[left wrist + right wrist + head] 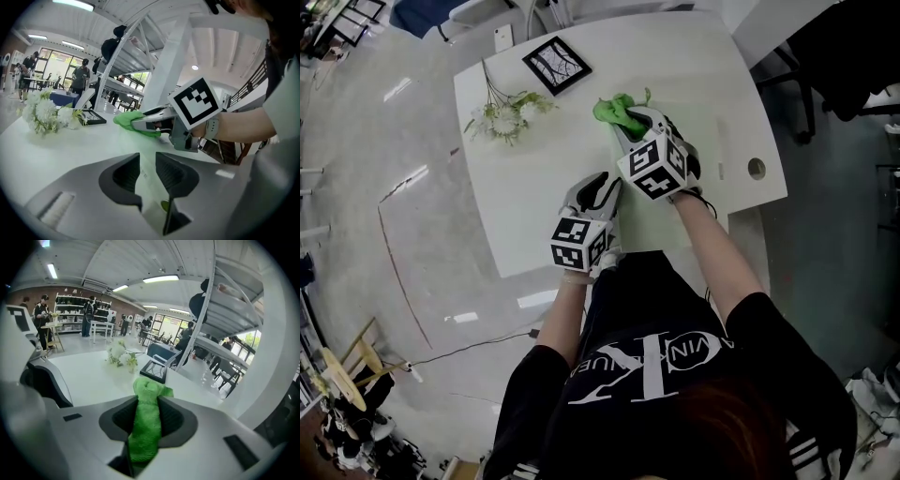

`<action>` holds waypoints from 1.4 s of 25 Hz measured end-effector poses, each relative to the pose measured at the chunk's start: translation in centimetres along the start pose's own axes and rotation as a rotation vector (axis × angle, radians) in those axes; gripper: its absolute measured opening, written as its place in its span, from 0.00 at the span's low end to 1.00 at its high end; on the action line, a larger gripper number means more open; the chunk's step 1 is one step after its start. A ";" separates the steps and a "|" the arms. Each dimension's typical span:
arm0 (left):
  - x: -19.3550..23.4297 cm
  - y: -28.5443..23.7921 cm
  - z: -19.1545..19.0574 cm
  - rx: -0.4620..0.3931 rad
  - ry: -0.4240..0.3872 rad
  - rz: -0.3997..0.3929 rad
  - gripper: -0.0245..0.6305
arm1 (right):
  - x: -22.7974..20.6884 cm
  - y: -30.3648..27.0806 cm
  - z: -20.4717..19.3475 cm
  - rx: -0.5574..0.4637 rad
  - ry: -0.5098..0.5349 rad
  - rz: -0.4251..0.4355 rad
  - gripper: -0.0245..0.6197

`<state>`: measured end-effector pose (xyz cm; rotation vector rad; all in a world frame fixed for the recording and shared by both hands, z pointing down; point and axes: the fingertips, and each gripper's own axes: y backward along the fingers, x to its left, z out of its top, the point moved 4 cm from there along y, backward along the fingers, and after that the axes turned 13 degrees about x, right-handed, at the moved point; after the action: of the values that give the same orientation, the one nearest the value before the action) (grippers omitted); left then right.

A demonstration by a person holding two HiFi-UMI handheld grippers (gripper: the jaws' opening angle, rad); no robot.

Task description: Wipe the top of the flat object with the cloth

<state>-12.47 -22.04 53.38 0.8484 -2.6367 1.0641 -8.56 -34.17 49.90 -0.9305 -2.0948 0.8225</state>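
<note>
Head view: a smooth white table (534, 206) with rounded corners carries a square black-framed picture (557, 65), a loose spray of white flowers (504, 114) and a crumpled green cloth (615, 108) near the far edge, apart from the picture.

Left gripper view: the left gripper (147, 171) has its dark pads parted, with only bare tabletop between them.

Right gripper view: the right gripper (147, 413) pinches the nubby green cloth, and a soft fold bunches beyond its tips.
</note>
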 end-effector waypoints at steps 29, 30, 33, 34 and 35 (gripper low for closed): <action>-0.8 -0.2 -0.2 0.006 -0.023 0.047 0.12 | -6.3 2.1 -7.9 0.124 -0.194 -0.065 0.20; -0.8 -0.2 -0.2 0.005 -0.021 0.048 0.12 | -6.6 2.3 -8.4 0.128 -0.205 -0.072 0.20; -0.9 -0.2 -0.2 0.005 -0.020 0.052 0.12 | -7.7 3.0 -10.1 0.144 -0.239 -0.097 0.20; -0.9 -0.2 -0.2 0.005 -0.021 0.053 0.12 | -8.1 3.2 -10.6 0.149 -0.251 -0.106 0.20; -0.9 -0.2 -0.2 0.005 -0.021 0.053 0.12 | -8.5 3.5 -11.2 0.154 -0.264 -0.116 0.20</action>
<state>-11.61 -21.61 53.32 0.7992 -2.6895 1.0811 5.71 -36.12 50.73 -0.6405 -2.2462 1.0762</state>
